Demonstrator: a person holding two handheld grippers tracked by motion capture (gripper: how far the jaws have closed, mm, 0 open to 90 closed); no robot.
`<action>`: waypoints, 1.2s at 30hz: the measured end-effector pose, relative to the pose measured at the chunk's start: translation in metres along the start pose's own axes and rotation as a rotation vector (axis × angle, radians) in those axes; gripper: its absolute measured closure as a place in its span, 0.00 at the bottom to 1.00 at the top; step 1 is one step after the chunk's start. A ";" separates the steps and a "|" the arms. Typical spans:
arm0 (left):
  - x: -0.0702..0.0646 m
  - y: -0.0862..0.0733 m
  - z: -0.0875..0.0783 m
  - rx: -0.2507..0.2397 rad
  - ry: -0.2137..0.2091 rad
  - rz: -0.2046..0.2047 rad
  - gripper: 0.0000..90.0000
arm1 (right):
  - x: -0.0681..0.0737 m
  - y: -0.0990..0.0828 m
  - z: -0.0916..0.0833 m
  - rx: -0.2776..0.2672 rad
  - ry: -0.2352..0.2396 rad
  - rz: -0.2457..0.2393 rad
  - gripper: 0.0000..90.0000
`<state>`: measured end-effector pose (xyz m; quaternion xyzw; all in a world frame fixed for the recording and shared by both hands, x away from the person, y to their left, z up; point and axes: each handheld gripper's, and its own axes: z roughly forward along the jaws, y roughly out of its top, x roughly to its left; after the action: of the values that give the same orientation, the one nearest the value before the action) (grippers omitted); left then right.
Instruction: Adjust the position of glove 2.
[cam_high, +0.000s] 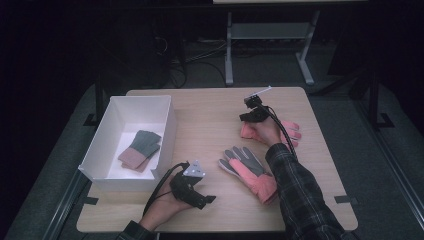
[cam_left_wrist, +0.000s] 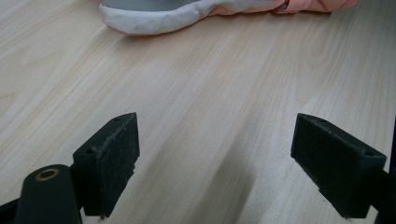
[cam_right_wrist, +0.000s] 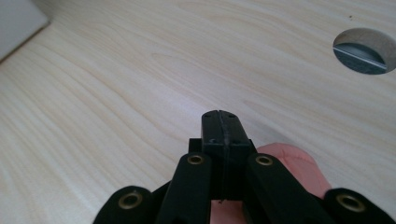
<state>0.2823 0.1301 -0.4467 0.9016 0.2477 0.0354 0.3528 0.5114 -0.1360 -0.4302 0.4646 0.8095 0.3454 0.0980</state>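
Sorting gloves into the box: the right claw is working at the far glove while the left claw is waiting open.

The right claw (cam_high: 248, 117) is sitting with its jaws pressed fully together over the far pink glove (cam_high: 292, 131), whose cuff is bulging up just behind the jaws in the right gripper view (cam_right_wrist: 289, 163); whether any fabric is pinched between them is hard to tell, since the hand and claw are covering that end. The left claw (cam_high: 207, 199) is resting near the worktop's (cam_high: 210, 125) front edge with its jaws spread wide and holding nothing, seemingly parked until needed. A second grey-and-pink glove (cam_high: 247, 169) is lying between the two hands, cut off at the top of the left gripper view (cam_left_wrist: 187, 14). The white box (cam_high: 165, 125) at the left is already holding a grey-green and tan pair (cam_high: 141, 148), probably the destination for these.
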 end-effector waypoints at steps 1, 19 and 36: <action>0.000 0.000 0.000 0.004 -0.001 0.003 0.17 | -0.001 -0.001 -0.001 0.000 0.008 0.008 1.00; -0.002 0.000 0.003 0.020 -0.008 -0.003 0.17 | -0.023 -0.027 -0.043 -0.020 -0.007 0.016 1.00; -0.001 -0.001 0.004 0.034 -0.016 0.002 0.17 | -0.055 -0.024 -0.022 0.074 -0.103 0.069 1.00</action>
<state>0.2822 0.1279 -0.4501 0.9080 0.2447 0.0240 0.3394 0.5145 -0.1992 -0.4388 0.5125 0.7992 0.2939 0.1104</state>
